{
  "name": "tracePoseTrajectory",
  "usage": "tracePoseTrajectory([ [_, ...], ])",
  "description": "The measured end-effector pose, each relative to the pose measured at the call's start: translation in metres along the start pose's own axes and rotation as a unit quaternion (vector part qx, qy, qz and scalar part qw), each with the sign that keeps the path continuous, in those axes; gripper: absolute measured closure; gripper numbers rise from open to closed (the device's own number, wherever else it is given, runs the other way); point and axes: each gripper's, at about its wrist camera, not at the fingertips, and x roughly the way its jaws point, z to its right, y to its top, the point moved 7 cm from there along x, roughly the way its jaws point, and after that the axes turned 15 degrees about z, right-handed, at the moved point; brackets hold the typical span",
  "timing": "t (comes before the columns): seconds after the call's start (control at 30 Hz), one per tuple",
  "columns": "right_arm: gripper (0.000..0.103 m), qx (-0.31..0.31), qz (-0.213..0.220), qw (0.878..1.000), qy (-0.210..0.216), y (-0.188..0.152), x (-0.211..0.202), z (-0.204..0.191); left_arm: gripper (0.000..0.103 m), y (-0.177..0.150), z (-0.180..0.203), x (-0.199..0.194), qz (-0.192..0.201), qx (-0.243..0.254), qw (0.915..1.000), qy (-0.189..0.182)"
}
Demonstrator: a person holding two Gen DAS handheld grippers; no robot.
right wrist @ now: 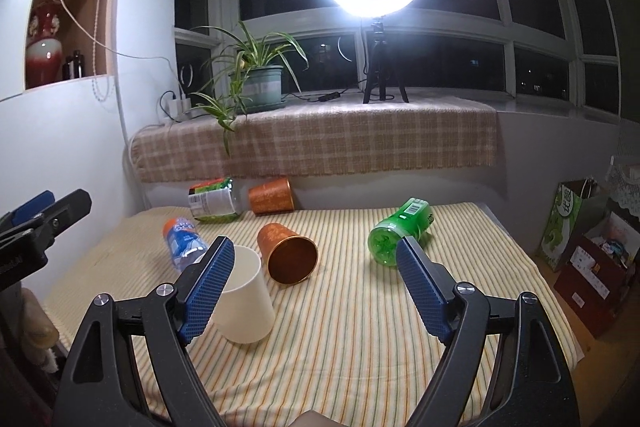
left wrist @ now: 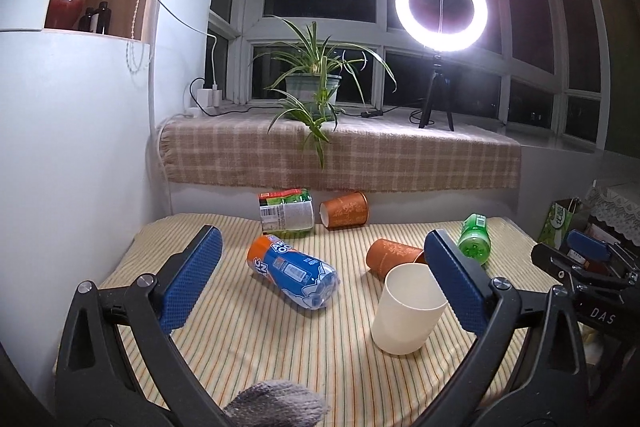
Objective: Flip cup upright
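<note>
**Both my grippers spread wide, cream cup standing between the views**

My left gripper (left wrist: 320, 281) is spread wide and holds nothing. Its right blue pad (left wrist: 456, 283) overlaps the rim of the cream cup (left wrist: 408, 309) in the left wrist view, but I cannot tell whether it touches the cup. My right gripper (right wrist: 314, 285) is just as wide and also holds nothing. Its left pad (right wrist: 208, 293) covers the cup's near side (right wrist: 246, 303) in the right wrist view; contact is unclear there too.

The cream cup stands on the striped counter (left wrist: 256, 347), mouth up and leaning slightly, toward the counter's near edge. I take it as my landmark.

Just behind the cup lies an orange cup (left wrist: 394, 255) on its side. Only the right wrist view shows its round base facing me (right wrist: 290, 259). Farther behind, against the wall, lies a second orange cup (left wrist: 346, 213), its white mouth turned left, beside a green-labelled bottle (left wrist: 286, 215) lying down. Left of the cream cup lies a blue-and-orange bottle (left wrist: 294, 271); the left wrist view shows its whole length, while the right wrist view hides part of it behind my pad. Right of the cup and farther back lies a green bottle (right wrist: 400, 231), its barcode readable only in the right wrist view.

The count is three cups, one cream and two orange, and three bottles. Well behind the cup, on the checked ledge, stand one potted plant (left wrist: 316, 87) and one ring light (left wrist: 440, 9).
</note>
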Motion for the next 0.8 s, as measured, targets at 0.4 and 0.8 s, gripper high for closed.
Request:
tracePoseTrajectory([
  [0.4,0.020,0.004,-0.005,1.000,-0.004,-0.0017,0.0011,0.0033,0.000,-0.0041,0.0039,0.0038,-0.006,0.002,1.0000,-0.002],
  [0.8,0.020,0.008,-0.009,1.000,-0.002,-0.0040,0.0045,0.0047,0.000,-0.0048,0.0038,0.0037,-0.006,0.003,1.0000,-0.002],
])
